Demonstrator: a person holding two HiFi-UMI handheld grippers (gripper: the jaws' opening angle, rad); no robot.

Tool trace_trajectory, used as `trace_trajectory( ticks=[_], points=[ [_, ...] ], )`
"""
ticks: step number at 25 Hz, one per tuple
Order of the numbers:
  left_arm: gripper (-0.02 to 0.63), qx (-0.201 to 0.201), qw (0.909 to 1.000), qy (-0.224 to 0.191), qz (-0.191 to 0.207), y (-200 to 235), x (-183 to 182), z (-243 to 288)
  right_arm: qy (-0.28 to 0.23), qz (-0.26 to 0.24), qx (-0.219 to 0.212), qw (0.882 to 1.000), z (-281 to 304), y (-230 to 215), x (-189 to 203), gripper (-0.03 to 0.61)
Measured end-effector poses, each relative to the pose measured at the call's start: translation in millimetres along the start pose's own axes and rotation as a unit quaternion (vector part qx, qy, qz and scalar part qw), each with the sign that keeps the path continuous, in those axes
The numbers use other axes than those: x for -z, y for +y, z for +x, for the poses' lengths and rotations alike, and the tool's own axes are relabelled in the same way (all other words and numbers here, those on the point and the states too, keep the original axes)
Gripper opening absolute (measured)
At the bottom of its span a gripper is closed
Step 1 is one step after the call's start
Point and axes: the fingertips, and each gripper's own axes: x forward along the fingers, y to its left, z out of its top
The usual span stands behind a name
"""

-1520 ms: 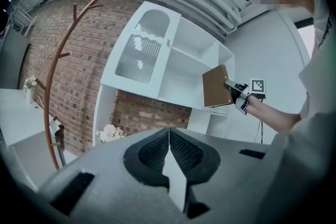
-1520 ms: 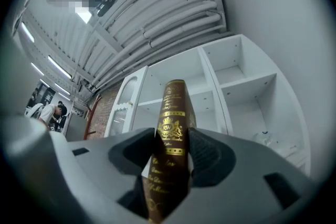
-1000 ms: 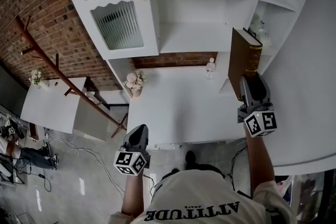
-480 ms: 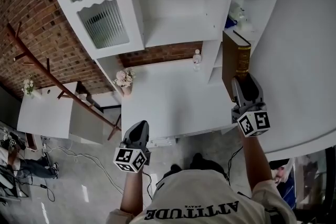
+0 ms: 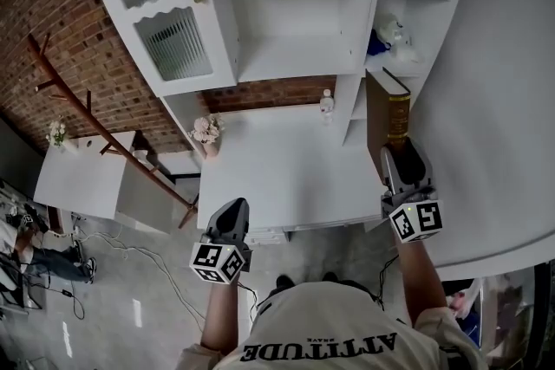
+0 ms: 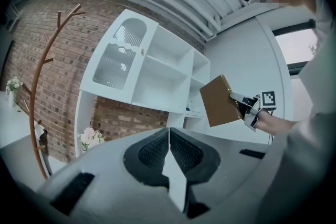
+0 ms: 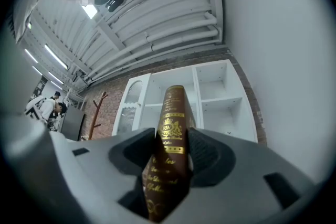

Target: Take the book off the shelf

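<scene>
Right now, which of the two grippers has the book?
The right gripper: its jaws clamp the brown book by its gold-lettered spine. The left gripper has its jaws together with nothing between them.

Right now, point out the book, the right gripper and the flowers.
book (image 5: 380,121), head view, on its brown cover.
right gripper (image 5: 401,152), head view, between its fingertips.
flowers (image 5: 205,130), head view, on the blossoms.

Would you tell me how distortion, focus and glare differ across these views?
Head view: mild wide-angle bending, even light, shelf unit sharp. Left gripper view: strong fisheye, dark corners, washed-out window at right. Right gripper view: fisheye; the book soft low on its spine near the lens, gilt crest crisper.
</scene>
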Motion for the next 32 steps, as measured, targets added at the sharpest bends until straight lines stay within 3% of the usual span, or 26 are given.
trace_trajectory(
  ticks=[14, 32],
  points=[
    [0.026, -0.015, 0.9996, -0.013, 0.019, -25, -13, 24, 0.005, 0.007, -0.010, 1.000, -10, -30, 14, 0.210],
    [0.026, -0.024, 0.9991, -0.021, 0.028, -13, -23, 30, -0.010, 0.007, -0.013, 1.000, 9, -34, 11, 0.210]
  ],
)
